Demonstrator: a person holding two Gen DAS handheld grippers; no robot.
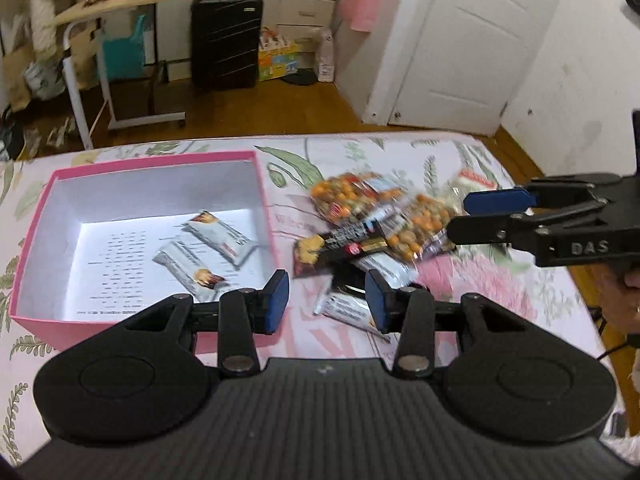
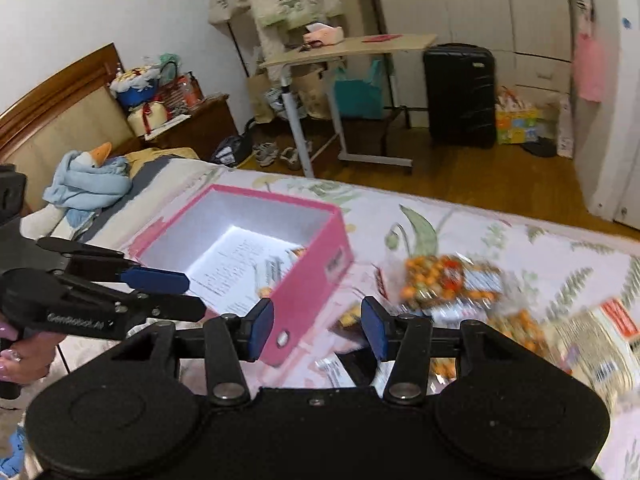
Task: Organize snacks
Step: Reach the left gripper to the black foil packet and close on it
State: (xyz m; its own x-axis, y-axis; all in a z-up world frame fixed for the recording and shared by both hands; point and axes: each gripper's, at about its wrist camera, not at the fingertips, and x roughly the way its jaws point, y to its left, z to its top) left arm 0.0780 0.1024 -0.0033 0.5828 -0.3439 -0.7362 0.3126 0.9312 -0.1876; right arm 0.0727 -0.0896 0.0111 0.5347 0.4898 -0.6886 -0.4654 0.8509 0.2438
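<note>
Jaws of the left gripper point(image 1: 327, 300) stand partly apart with nothing between the blue pads; through the gap lies a silver-wrapped snack bar point(image 1: 352, 312) on the floral bedspread point(image 1: 520, 300). The right gripper point(image 2: 318, 330) is likewise parted and empty, over the near corner of the box and the loose wrappers beyond.

In the left wrist view, at 10 o'clock from the gripper, sits the pink cardboard box with white lining point(image 1: 36, 216), open-topped. Two silver snack bars point(image 1: 208, 252) lie on its floor over a printed sheet. So sorting has begun but is not done.

At 1 o'clock, just right of the box, the unsorted heap: a black-and-gold bar wrapper point(image 1: 340, 242), clear packets of orange coated nuts point(image 1: 352, 196), and more silver bars beneath. These overlap; blur hides where one ends and the next begins. The right gripper enters that view from 3 o'clock, its tips over the heap's right edge.

Farther off: wooden floor, a black hard-shell suitcase point(image 1: 226, 40), a white door point(image 1: 472, 40).

Judgement: the step in hand is between placements, both tools empty and heading for the pile. The next move calls for picking one item clear of its neighbours. The silver bar nearest the left gripper looks the least overlapped. Approach along its narrow width, close on it, then carry it toward 10 o'clock over the box rim.
</note>
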